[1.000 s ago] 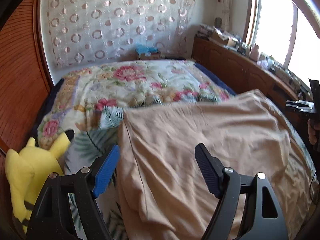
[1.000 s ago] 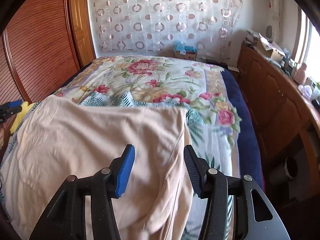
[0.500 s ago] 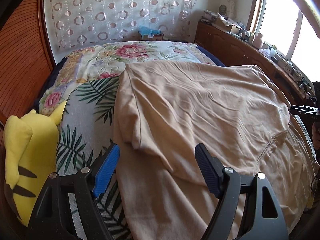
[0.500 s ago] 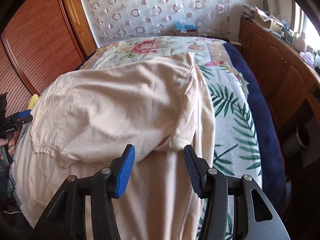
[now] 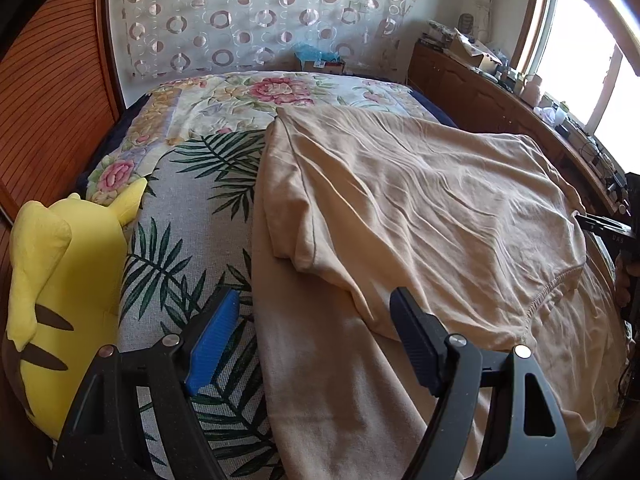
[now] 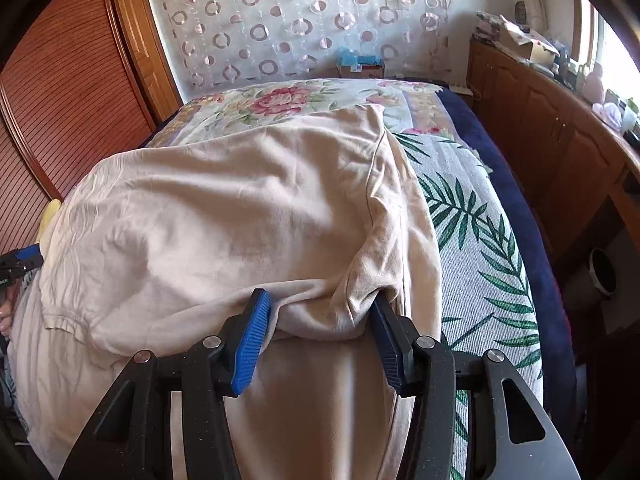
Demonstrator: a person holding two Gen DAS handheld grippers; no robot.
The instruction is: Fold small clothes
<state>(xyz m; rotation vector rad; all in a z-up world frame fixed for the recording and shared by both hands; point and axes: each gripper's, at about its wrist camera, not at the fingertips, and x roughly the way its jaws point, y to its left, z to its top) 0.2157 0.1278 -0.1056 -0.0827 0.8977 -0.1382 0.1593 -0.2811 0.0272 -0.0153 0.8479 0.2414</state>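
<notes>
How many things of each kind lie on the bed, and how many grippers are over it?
beige garment: 1
yellow plush toy: 1
grippers: 2, the left gripper and the right gripper
Total: 4

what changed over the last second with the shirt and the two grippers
The far half of the beige shirt came toward the camera and down, from held up in the air to folded over the near half on the bed. Both grippers sank with it. Unchanged: the left gripper stands wide, the right gripper has the bunched fold edge between its fingers, and the yellow plush toy is at the bed's left edge.
</notes>
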